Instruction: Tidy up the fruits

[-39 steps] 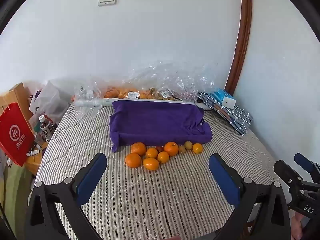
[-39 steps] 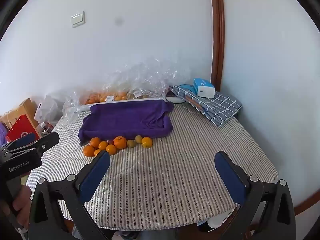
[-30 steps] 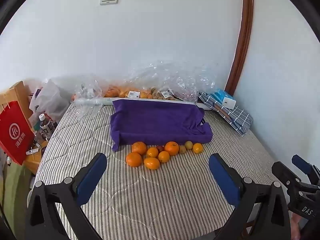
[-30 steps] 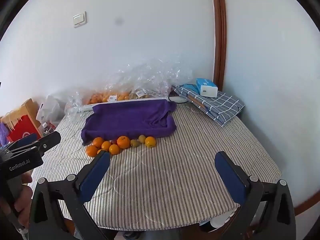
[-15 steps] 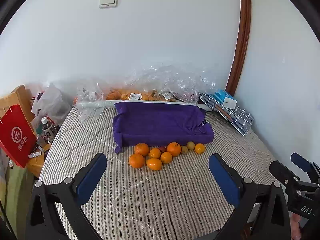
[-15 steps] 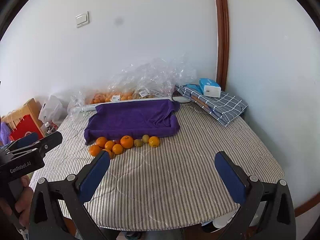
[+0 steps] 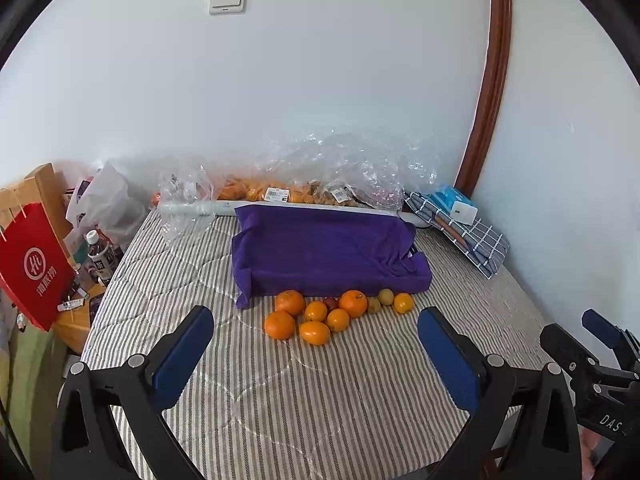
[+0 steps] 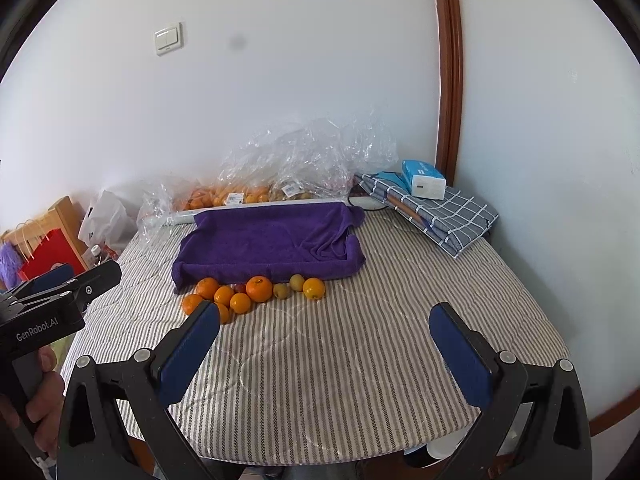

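Note:
Several oranges (image 7: 316,320) (image 8: 240,296) and a few small yellowish fruits (image 7: 385,297) (image 8: 297,282) lie in a cluster on the striped table cover (image 7: 280,392), just in front of a tray draped in a purple towel (image 7: 324,252) (image 8: 268,244). My left gripper (image 7: 316,352) is open and empty, hovering well short of the fruit. My right gripper (image 8: 324,352) is also open and empty, over the near part of the table. Its left fingertip (image 8: 200,328) overlaps one orange in the right wrist view. Each gripper shows at the edge of the other's view.
Clear plastic bags holding more fruit (image 7: 304,184) line the back wall behind the tray. A folded checked cloth with a blue tissue pack (image 8: 424,179) sits at the back right. A red paper bag (image 7: 32,268), bottles and a white bag stand off the table's left side.
Both grippers have shifted slightly, so the fruit and tray sit a little lower and to the right in each view. Both stay open and empty.

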